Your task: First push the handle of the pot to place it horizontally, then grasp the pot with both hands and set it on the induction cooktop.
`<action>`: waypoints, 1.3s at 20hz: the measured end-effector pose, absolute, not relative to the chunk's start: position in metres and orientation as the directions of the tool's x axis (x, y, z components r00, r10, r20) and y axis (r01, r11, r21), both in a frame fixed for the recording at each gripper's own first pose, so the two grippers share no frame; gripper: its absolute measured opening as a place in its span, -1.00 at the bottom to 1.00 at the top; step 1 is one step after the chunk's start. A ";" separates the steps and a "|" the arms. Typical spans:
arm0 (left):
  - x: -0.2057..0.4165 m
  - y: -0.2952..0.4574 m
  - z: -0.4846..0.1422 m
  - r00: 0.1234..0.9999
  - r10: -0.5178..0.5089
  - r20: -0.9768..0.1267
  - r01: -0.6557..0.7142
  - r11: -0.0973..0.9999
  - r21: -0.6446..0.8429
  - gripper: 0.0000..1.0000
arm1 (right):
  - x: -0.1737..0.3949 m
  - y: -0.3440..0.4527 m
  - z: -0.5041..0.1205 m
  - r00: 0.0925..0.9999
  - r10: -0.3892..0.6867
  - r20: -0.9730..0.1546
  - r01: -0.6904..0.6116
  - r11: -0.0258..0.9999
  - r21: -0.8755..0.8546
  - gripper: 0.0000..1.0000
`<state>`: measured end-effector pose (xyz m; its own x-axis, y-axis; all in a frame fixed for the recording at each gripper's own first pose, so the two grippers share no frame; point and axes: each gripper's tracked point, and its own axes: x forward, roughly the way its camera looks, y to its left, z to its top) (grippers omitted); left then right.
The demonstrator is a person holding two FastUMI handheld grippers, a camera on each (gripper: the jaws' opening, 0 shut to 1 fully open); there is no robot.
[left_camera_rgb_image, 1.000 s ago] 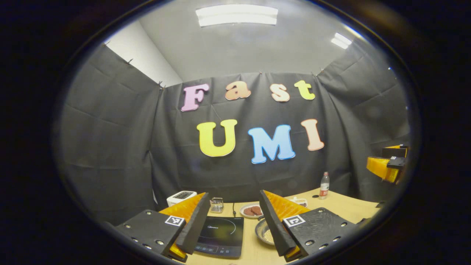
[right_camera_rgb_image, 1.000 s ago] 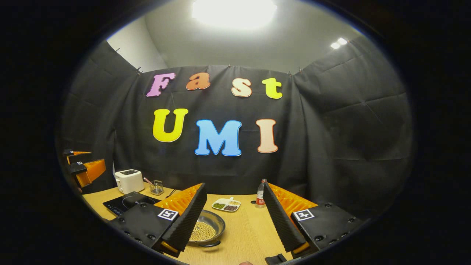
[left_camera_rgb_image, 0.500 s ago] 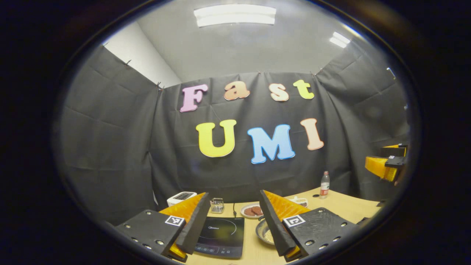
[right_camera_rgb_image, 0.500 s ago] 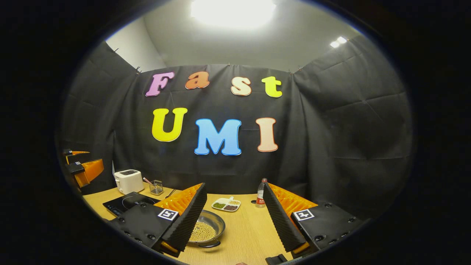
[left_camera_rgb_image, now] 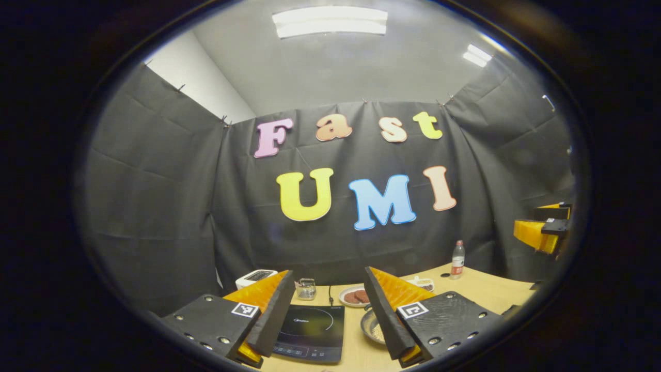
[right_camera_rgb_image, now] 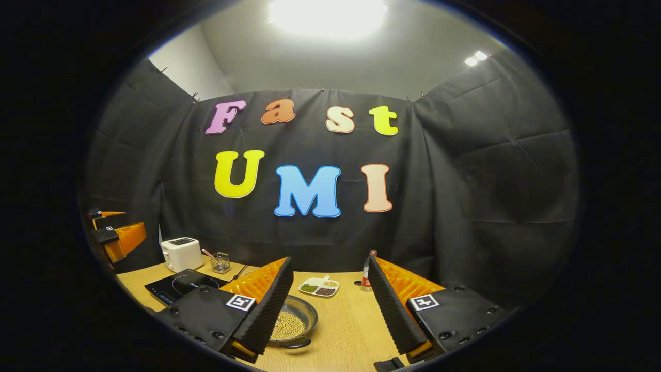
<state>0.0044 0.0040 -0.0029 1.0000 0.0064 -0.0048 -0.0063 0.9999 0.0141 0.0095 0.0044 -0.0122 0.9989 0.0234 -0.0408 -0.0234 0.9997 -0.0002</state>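
Right gripper view is showing the pot (right_camera_rgb_image: 293, 323) lying nearest the released right gripper (right_camera_rgb_image: 330, 305), handle (right_camera_rgb_image: 295, 343) facing it.

In the right gripper view the pot (right_camera_rgb_image: 294, 324) is half hidden behind a finger; its handle (right_camera_rgb_image: 295, 343) barely shows. The cooktop (left_camera_rgb_image: 310, 333) is partly covered in the left gripper view.

2 views face booth wall (both share table (left_camera_rgb_image: 480, 289)).

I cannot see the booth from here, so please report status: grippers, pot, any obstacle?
Left gripper, right gripper: open, empty, above table. Round metal pot of beans untouched, beside black induction cooktop. No obstacle seen between them.
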 end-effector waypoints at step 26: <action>0.018 0.063 -0.017 1.000 0.018 0.003 -0.018 1.000 0.008 0.58 | 0.014 0.090 -0.072 0.953 0.187 -0.237 -0.192 0.981 0.004 -0.92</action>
<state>0.0182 0.0626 -0.0170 0.9998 0.0177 0.0034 -0.0177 0.9998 0.0080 0.0144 0.0901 -0.0715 0.9533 0.1873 -0.2369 -0.1918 0.9814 0.0042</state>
